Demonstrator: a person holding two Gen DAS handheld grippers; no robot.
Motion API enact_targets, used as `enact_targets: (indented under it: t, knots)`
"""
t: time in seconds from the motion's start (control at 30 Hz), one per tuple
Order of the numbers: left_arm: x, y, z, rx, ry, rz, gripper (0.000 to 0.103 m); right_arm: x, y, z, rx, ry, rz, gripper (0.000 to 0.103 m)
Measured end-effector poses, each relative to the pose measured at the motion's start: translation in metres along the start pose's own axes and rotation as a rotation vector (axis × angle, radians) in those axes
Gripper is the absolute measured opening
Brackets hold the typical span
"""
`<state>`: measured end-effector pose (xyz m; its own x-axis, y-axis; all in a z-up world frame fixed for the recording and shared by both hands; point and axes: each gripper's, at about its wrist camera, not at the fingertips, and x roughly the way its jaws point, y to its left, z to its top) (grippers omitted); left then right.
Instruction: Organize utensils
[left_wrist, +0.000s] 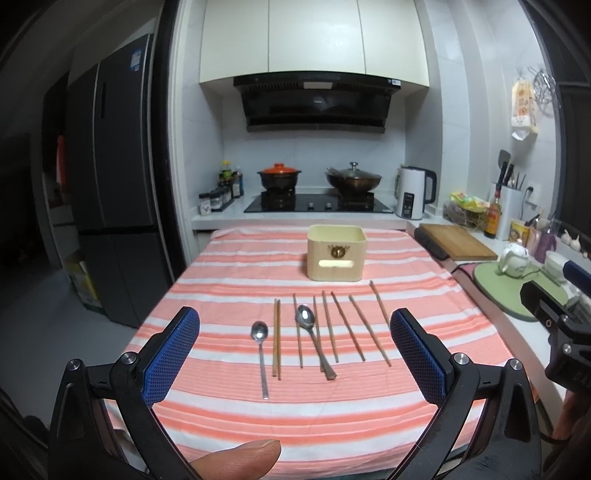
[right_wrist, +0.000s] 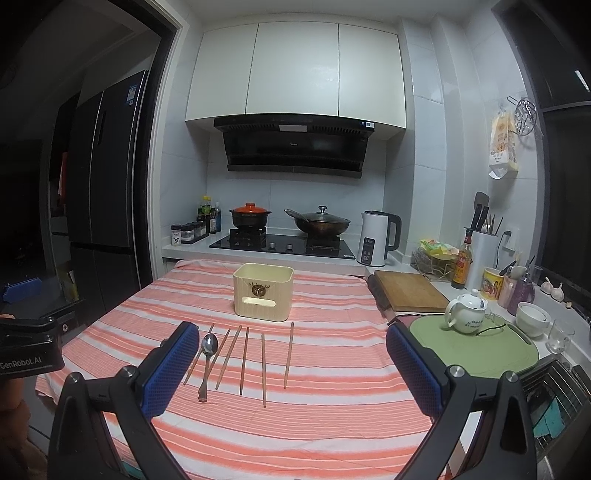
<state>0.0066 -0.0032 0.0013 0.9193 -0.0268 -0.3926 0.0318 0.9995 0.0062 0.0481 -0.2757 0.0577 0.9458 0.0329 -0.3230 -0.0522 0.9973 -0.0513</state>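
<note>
You're holding your left gripper (left_wrist: 294, 338) above the near edge of the striped tablecloth (left_wrist: 229, 413), jaws spread wide, nothing between them. Your right gripper (right_wrist: 290, 352) hangs the same way, blue pads far apart and empty. The cream box (left_wrist: 335, 253) stands upright toward the far end of the cloth. On your side of that box lie the chopsticks (left_wrist: 357, 326) in a loose row, one spoon (left_wrist: 260, 352) leftmost and a second spoon (left_wrist: 314, 334) among the sticks.
</note>
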Motion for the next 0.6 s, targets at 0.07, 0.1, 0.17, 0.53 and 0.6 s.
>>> enact_targets:
  t: [0.07, 0.1, 0.17, 0.53, 0.6]
  knots:
    - [-0.002, 0.001, 0.0006, 0.0, -0.003, -0.001, 0.103, -0.0002, 0.0002, -0.0002, -0.001, 0.0, -0.001, 0.103]
    - [-0.0032, 0.0011, 0.0006, 0.0, -0.006, -0.001, 0.103, -0.0005, 0.0001, -0.0003, -0.001, -0.001, -0.002, 0.103]
    - [-0.0043, 0.0019, 0.0009, 0.0, -0.008, 0.001, 0.103, -0.0023, -0.0001, -0.0007, -0.001, -0.006, -0.004, 0.103]
    - [0.003, 0.0097, 0.0017, -0.024, -0.001, 0.002, 0.103, 0.0006, 0.0022, 0.0015, 0.001, 0.002, -0.004, 0.103]
    - [0.0046, 0.0101, 0.0009, -0.027, 0.002, 0.004, 0.103, 0.0007, 0.0031, 0.0021, -0.002, 0.001, -0.004, 0.103]
